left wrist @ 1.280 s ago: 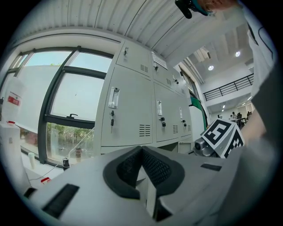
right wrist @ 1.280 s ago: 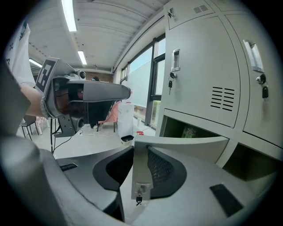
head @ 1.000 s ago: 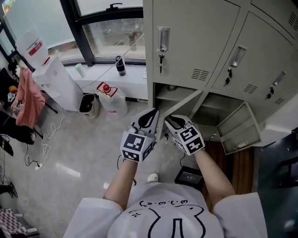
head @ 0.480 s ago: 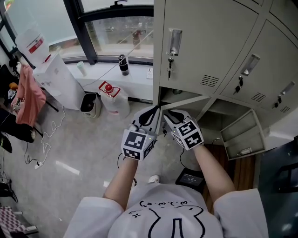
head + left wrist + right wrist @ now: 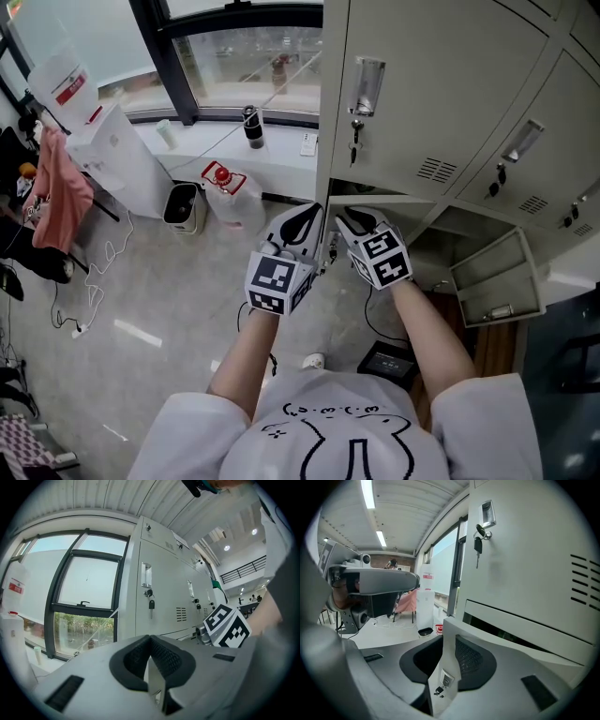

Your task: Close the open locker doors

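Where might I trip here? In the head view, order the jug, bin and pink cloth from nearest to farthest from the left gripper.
1. Jug, just left of the left gripper.
2. Bin, left of the jug.
3. Pink cloth, far left.

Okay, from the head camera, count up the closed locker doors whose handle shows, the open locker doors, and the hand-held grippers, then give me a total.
Closed locker doors with a handle showing: 3
Open locker doors: 2
Hand-held grippers, left and right: 2
Total: 7
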`<state>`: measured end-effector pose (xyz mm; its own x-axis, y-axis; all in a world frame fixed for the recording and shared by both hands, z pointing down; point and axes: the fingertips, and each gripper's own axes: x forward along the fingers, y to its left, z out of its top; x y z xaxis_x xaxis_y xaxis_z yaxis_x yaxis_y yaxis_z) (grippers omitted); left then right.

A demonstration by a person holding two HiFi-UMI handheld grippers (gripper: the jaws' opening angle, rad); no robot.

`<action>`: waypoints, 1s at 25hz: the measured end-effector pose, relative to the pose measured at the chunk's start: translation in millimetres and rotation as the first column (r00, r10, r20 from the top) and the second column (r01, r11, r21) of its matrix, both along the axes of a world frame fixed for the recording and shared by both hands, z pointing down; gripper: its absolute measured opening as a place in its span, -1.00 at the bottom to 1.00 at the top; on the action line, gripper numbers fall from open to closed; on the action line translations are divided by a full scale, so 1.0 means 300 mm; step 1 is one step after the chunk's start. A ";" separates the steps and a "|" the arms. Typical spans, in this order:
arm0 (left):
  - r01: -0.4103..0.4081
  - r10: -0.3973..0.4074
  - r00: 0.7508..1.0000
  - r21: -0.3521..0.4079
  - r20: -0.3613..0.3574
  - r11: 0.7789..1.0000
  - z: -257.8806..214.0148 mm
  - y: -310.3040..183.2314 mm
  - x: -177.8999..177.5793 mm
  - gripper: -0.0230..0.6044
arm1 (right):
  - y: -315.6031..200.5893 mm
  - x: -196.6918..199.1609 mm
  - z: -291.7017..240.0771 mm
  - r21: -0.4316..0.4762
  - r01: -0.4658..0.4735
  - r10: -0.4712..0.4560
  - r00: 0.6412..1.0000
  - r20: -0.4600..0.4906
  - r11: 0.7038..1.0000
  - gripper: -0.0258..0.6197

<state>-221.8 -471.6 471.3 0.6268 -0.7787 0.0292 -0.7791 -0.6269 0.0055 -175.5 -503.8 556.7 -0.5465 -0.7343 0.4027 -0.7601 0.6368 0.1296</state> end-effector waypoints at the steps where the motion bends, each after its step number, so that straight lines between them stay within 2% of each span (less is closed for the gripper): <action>1: 0.001 -0.001 1.000 -0.002 0.002 1.000 0.004 -0.007 -0.006 -0.86 | -0.014 0.002 0.002 0.000 -0.007 0.007 1.000 0.001 1.000 -0.60; 10: 0.025 -0.024 1.000 -0.024 0.011 0.999 0.038 -0.054 -0.063 -0.86 | -0.116 0.034 0.000 -0.022 -0.089 0.090 0.995 0.050 0.996 -0.61; 25: 0.004 -0.004 1.000 -0.029 0.013 1.000 0.039 -0.055 -0.061 -0.86 | -0.182 0.066 0.008 -0.021 -0.155 0.155 0.988 0.013 0.988 -0.61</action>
